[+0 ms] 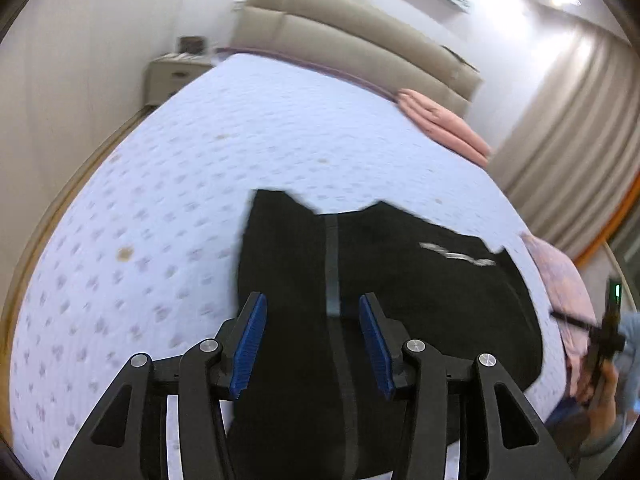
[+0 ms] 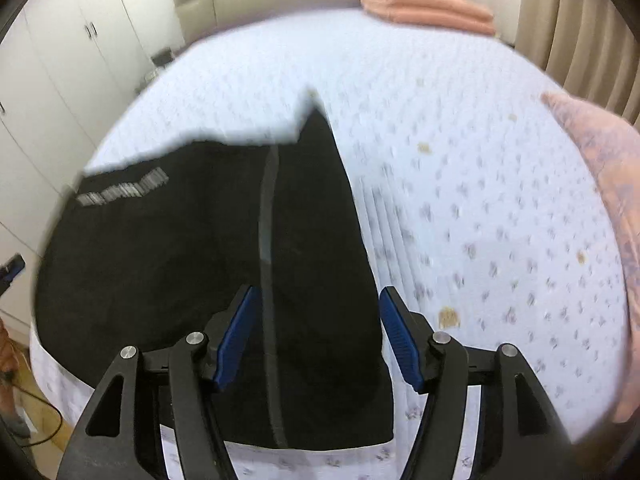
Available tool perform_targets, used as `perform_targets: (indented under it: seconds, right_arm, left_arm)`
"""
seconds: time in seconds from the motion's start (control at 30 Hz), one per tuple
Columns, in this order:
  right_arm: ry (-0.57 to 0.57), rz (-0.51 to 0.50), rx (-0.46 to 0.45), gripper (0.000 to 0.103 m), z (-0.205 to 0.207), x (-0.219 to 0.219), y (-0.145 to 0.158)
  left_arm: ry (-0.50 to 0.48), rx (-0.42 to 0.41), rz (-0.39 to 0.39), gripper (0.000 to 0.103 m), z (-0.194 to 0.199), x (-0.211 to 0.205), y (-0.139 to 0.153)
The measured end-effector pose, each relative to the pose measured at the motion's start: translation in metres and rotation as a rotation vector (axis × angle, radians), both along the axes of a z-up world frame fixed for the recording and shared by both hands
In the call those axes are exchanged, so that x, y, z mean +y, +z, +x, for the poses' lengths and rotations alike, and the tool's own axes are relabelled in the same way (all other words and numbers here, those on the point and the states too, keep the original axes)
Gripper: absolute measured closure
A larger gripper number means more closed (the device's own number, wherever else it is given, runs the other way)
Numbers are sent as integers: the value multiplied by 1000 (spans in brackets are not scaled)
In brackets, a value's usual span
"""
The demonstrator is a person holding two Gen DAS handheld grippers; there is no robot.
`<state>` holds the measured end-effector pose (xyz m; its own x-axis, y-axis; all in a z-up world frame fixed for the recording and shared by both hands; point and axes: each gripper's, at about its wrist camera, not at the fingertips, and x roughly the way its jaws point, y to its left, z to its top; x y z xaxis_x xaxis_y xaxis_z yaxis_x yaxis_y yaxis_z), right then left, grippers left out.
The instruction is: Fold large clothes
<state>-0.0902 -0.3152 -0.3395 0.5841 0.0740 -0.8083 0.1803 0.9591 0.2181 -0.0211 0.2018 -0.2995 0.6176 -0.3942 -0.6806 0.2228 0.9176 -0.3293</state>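
A black garment (image 1: 400, 304) with a grey stripe and a white logo lies spread on the bed, near its front edge. It also shows in the right wrist view (image 2: 200, 264). My left gripper (image 1: 312, 304) is open and empty, hovering over the garment's near part, its blue pads (image 1: 250, 344) either side of the stripe. My right gripper (image 2: 316, 296) is open and empty over the garment's right portion near the front edge. The right gripper (image 1: 608, 320) also shows at the far right of the left wrist view.
The bed (image 1: 240, 152) has a white sheet with small purple marks. Folded pink fabric (image 2: 428, 10) lies by the beige headboard (image 1: 352, 36). A pink patterned cloth (image 2: 608, 184) lies at the bed's right side. Nightstand (image 1: 176, 72), white wardrobes (image 2: 60, 64) and curtains (image 1: 568, 128) surround it.
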Motion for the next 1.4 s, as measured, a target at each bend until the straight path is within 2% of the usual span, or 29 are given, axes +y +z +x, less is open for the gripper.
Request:
perform_targets:
  seconds: [0.1,0.17,0.23,0.3,0.33,0.4,0.47,0.67,0.77,0.87,0.9,0.97,1.03,1.1,1.17,1.3,1.4]
  right_arm:
    - [25,57,-47,31,34,22,13]
    - [72,70,-26,31,65,59,5]
    - [114,80,24,31,106,90,-17]
    - [135,53,134,29,147,123,-51]
    - [143,29,167,27,151,127,-67]
    - [164,-26,164,20,162,135,-86]
    - [154,-1,152,18,161,127,-86]
    - [138,-6,90,18,132,112,-79]
    - [121,-18,58,18,97,109,-65]
    - [103,-80,29,17,52,112,-44]
    - [104,-91,10,17,32,113,-38]
    - [75,-127,20,17,2,112,-38]
    - [57,-145,99,17,-16,115,-53]
    - [31,-122,189,17,-24,114,-64]
    - [1,-84,199,18,-33,112,-54]
    - [-52,58,137,19,-72,113,-16]
    - [-62,37,101,19,-108,128,11]
  left_arm:
    - [-41,21,22,53,20,-49,-2]
    - [-42,52,41,53,40,-72,-14]
    - [-24,83,48,53,60,-84,-33]
    - [9,161,97,52,91,-94,-65]
    - [17,188,103,49,98,-95,-74]
    - [29,223,75,48,113,-89,-89]
    - [30,238,39,48,119,-84,-96]
    - [25,159,105,47,96,-91,-85]
    - [41,143,62,47,69,-79,-71]
    - [51,89,12,47,13,-59,-56]
    - [57,80,27,47,-5,-54,-55]
    - [112,82,131,47,-35,-49,-61]
    - [123,108,191,48,-50,-47,-74]
    - [131,112,241,47,-64,-49,-73]
    - [126,109,279,48,-75,-54,-59]
    - [76,66,204,47,-109,-56,-25]
    - [60,15,226,47,-148,-63,0]
